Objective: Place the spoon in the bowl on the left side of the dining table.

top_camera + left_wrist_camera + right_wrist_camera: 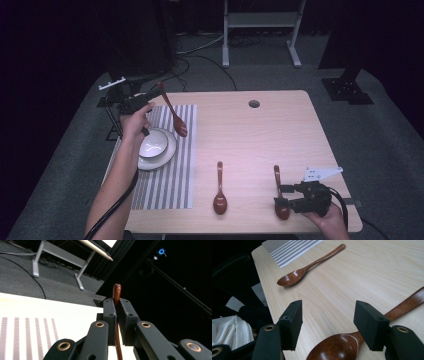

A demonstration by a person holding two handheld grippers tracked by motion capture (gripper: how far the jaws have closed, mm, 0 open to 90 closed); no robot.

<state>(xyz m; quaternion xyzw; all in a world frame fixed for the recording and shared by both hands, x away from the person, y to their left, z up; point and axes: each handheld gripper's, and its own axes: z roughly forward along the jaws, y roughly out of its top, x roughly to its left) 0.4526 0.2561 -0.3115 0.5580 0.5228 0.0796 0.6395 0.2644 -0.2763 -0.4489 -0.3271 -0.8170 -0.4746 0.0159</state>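
Note:
My left gripper (151, 101) is raised over the far left of the table and shut on the handle of a brown wooden spoon (173, 114), whose bowl hangs down over the striped placemat (170, 180). In the left gripper view the handle (116, 290) sticks up between the closed jaws of this gripper (116, 308). My right gripper (279, 196) rests open at the front right, its jaws either side of a second spoon (278, 182). That spoon's bowl (334, 348) lies just under the open right gripper (328, 312). A third spoon (220, 192) (299, 273) lies flat at the front centre.
A white bowl on a plate (155, 145) sits on the placemat's left part, below my left hand. The table (250, 135) has a round cable hole (254, 104) near its far edge. A white desk frame (260, 30) stands on the floor beyond.

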